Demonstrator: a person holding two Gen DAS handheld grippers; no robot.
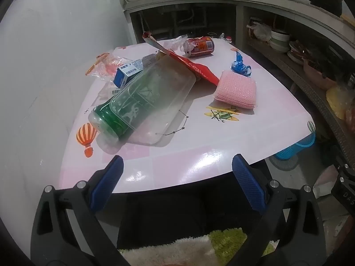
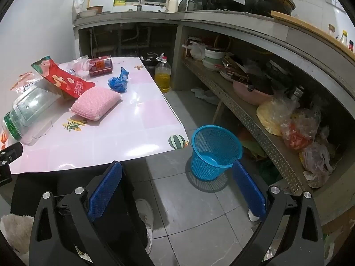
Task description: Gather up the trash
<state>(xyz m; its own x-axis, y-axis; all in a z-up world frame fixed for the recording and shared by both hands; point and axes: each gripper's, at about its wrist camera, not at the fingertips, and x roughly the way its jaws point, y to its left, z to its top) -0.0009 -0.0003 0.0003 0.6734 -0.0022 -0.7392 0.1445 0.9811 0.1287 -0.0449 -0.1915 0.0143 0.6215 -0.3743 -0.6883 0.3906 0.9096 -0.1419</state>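
Tools, left tool (image 1: 177, 164) and right tool (image 2: 177, 170), both wide, gripping nothing; pink sponge (image 1: 236, 89) beside red wrapper (image 1: 199, 68), clear container (image 1: 153, 102) nearer left tool.

The pink table top (image 1: 199, 155) is smooth and shiny, with bright spots of light on it. The clear plastic box (image 1: 155, 93) looks cloudy. The red snack bag (image 2: 66, 79) is glossy (and crinkly). The red metal can (image 1: 200, 45) is dented. The pink scrub pad (image 1: 236, 89) looks rough and knitted. The blue plastic basket (image 2: 213, 153) is full of little holes. The blue finger pads (image 2: 104, 190) look bumpy.
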